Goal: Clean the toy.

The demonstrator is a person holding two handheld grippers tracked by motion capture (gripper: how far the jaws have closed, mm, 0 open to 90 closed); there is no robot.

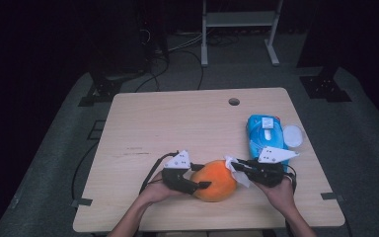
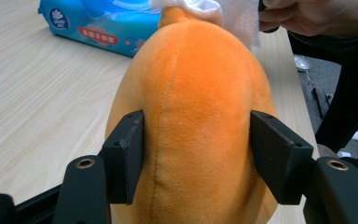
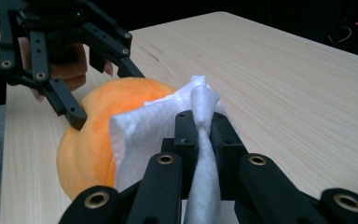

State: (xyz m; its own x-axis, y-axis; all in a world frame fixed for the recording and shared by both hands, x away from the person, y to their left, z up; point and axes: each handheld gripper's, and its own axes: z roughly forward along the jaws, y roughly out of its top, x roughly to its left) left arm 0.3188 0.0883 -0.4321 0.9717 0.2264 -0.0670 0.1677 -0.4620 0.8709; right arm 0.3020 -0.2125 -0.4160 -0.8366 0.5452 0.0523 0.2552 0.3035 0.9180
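From the high view, an orange plush toy lies on the light wooden table, near its front edge, between the two hands. The left tongs clasp the toy from its left side, one jaw behind it and one in front. The right tongs come in from the toy's right, holding a white wet wipe against its right end. Behind the right hand lie a blue pack of wet wipes and, just beside it, a round translucent lid. A small round hole sits near the table's far edge.

In the left gripper view, the two black jaws press against the flanks of the plush toy, so these tongs grip it. At the toy's far tip lies the wipe, with the other hand behind it; the blue pack lies on the table beyond.

In the right gripper view, the right tongs are closed on a twisted fold of the wipe, whose loose sheet drapes against the plush toy. Farther off, the left tongs straddle the toy's top.
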